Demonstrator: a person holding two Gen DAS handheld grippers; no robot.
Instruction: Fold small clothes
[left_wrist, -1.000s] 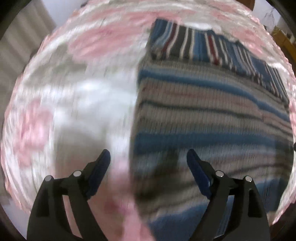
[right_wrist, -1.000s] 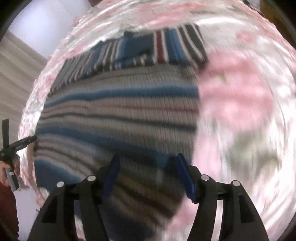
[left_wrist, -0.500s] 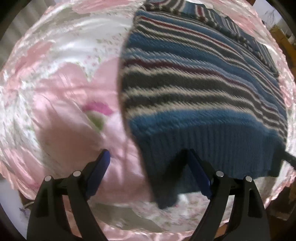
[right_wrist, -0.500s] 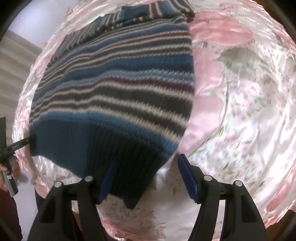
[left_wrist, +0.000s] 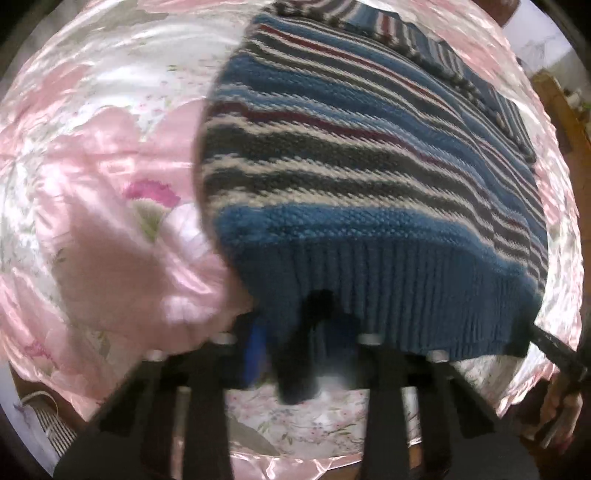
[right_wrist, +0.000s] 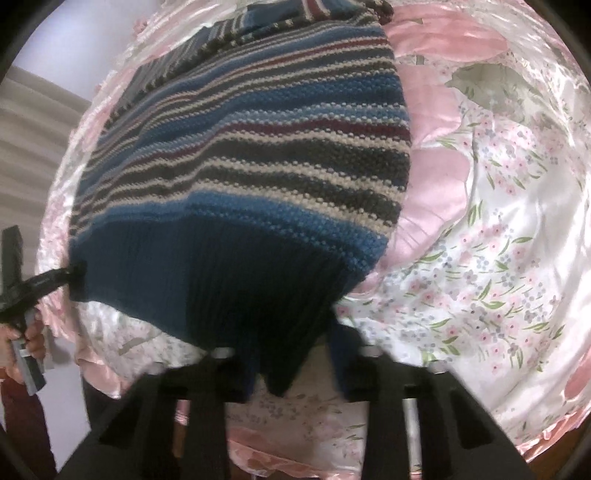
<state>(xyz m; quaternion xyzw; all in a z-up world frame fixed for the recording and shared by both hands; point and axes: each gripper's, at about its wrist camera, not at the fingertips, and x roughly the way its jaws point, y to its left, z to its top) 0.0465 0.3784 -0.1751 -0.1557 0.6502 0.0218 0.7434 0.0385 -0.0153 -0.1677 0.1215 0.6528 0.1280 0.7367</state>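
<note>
While pinching the ribbed hem of the striped sweater (left_wrist: 369, 155), both tongs, left (left_wrist: 295, 354) and right (right_wrist: 291, 358), closed on its corners, lifted above the pink floral bedspread (right_wrist: 498, 258).

In the lower middle of the frame our left gripper (left_wrist: 295, 343) pinches the dark ribbed hem of the striped sweater (left_wrist: 369, 162), which spreads to the upper right over the pink floral satin cover (left_wrist: 92, 184).
</note>
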